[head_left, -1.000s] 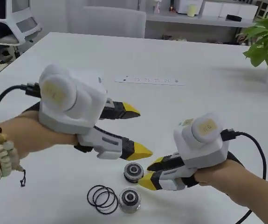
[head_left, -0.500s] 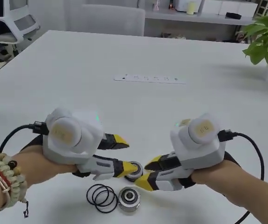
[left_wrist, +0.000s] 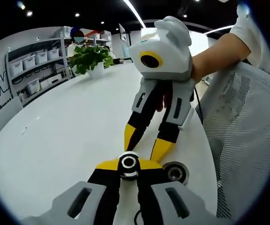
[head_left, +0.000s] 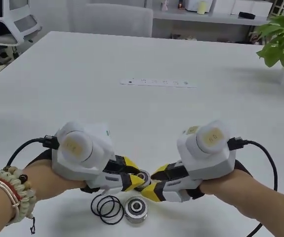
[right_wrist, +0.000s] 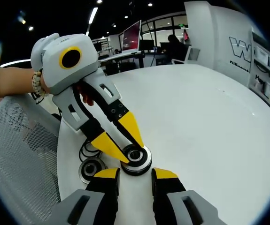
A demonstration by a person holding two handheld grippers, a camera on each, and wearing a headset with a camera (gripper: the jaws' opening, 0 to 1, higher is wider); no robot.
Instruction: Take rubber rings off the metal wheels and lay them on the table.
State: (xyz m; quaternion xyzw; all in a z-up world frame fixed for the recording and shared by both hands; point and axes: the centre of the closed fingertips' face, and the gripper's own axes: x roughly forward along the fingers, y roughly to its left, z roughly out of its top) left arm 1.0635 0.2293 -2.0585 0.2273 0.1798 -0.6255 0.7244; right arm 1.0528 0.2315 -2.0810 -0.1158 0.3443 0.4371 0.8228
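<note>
A metal wheel point(head_left: 143, 177) with a dark rubber ring on its rim lies near the table's front edge. My left gripper point(head_left: 134, 175) is shut on this wheel point(left_wrist: 128, 163), one yellow tip on each side. My right gripper point(head_left: 153, 181) faces it from the right, open, its tips point(right_wrist: 107, 173) just short of the wheel point(right_wrist: 137, 160). A second wheel point(head_left: 135, 208) lies nearer me, beside several loose black rubber rings point(head_left: 107, 207) flat on the table.
A white power strip point(head_left: 157, 83) lies across the middle of the white table point(head_left: 82, 98). A potted plant point(head_left: 280, 42) stands at the far right, and a chair back point(head_left: 112, 19) sits behind the far edge. A black cable point(head_left: 267, 163) trails from my right gripper.
My left gripper has come down from above the table and closed its jaws on the wheel. The right gripper has barely moved. The rings and second wheel lie where they were.
</note>
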